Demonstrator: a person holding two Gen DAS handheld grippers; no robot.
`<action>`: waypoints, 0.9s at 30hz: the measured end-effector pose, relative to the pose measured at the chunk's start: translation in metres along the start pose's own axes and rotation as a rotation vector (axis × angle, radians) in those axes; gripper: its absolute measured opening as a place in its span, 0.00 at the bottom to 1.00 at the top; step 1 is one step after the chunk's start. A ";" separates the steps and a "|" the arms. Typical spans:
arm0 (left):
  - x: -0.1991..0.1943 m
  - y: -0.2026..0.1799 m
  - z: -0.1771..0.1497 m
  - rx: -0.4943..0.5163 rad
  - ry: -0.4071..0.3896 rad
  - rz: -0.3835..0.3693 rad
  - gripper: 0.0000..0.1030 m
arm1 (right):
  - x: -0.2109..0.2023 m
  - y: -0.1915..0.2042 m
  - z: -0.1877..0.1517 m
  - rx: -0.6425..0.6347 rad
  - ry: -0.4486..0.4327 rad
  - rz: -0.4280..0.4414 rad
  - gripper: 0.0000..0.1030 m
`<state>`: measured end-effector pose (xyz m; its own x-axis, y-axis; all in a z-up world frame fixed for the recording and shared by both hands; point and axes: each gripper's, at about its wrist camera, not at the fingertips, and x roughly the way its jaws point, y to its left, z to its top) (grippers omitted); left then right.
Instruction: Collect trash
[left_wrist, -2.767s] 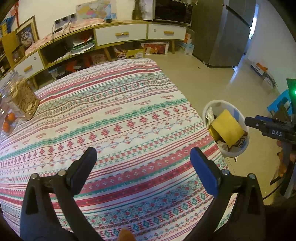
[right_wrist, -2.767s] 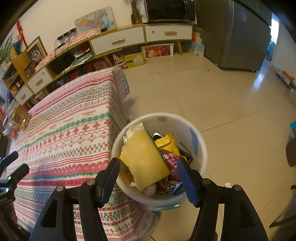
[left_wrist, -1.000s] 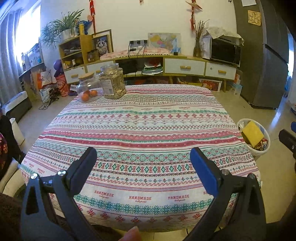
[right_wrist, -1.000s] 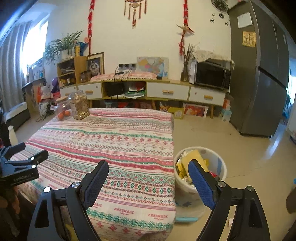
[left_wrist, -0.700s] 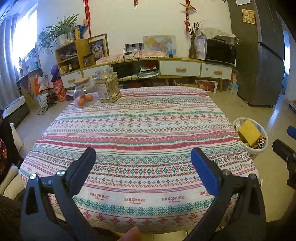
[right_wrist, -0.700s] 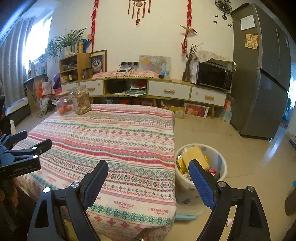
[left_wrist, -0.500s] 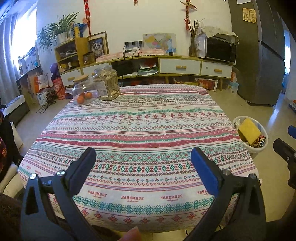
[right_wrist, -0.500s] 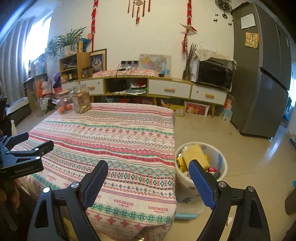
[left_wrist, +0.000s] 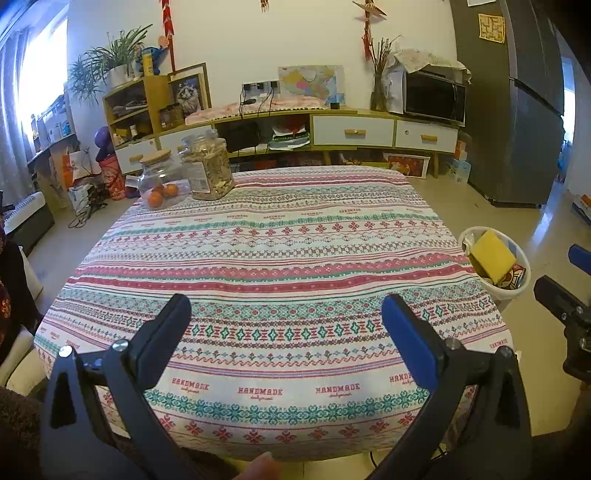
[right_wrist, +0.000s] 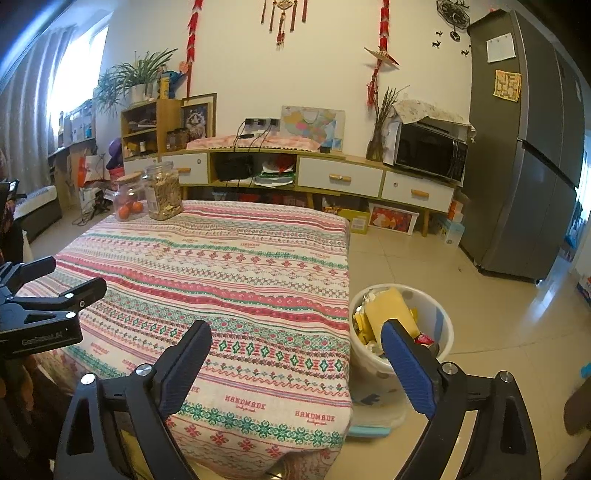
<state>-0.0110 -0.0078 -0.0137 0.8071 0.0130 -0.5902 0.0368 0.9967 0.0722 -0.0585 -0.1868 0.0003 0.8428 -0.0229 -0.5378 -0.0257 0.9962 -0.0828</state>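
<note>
**Both tongs empty, rubbish already in the bin**

The left black two-finger gripper (left_wrist: 284, 325) hangs with its jaws apart over the striped patterned tablecloth (left_wrist: 266, 251), which shows no litter. The right black-and-blue gripper (right_wrist: 295, 354) holds nothing, its jaws opening. Right of the table, the white round plastic bin (right_wrist: 441, 325) holds the yellow wrappers (right_wrist: 388, 306), likely collected.

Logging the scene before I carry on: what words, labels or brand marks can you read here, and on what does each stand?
"HANDMADE": repeated in red along the near hem of the striped patterned tablecloth, with a smaller line beneath, too small to read.
White lettering on the black body of the left gripper: blurred, not legible.
Paper label on the glass jar of dried food: too small.
Notes on the grey fridge: too small.
Wrappers in the white waste bin: unreadable.
</note>
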 end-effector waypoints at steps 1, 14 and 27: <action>0.000 0.000 0.000 0.000 0.001 -0.001 1.00 | 0.000 0.000 0.000 0.001 0.000 0.000 0.93; 0.000 -0.001 0.000 0.003 0.008 0.000 1.00 | 0.003 0.001 0.000 0.007 0.002 -0.001 0.98; 0.000 -0.001 0.000 0.000 0.004 0.002 1.00 | 0.003 0.001 -0.001 0.007 0.000 -0.001 1.00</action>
<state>-0.0109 -0.0084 -0.0139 0.8047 0.0154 -0.5935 0.0352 0.9967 0.0735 -0.0566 -0.1862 -0.0017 0.8429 -0.0236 -0.5376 -0.0212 0.9968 -0.0770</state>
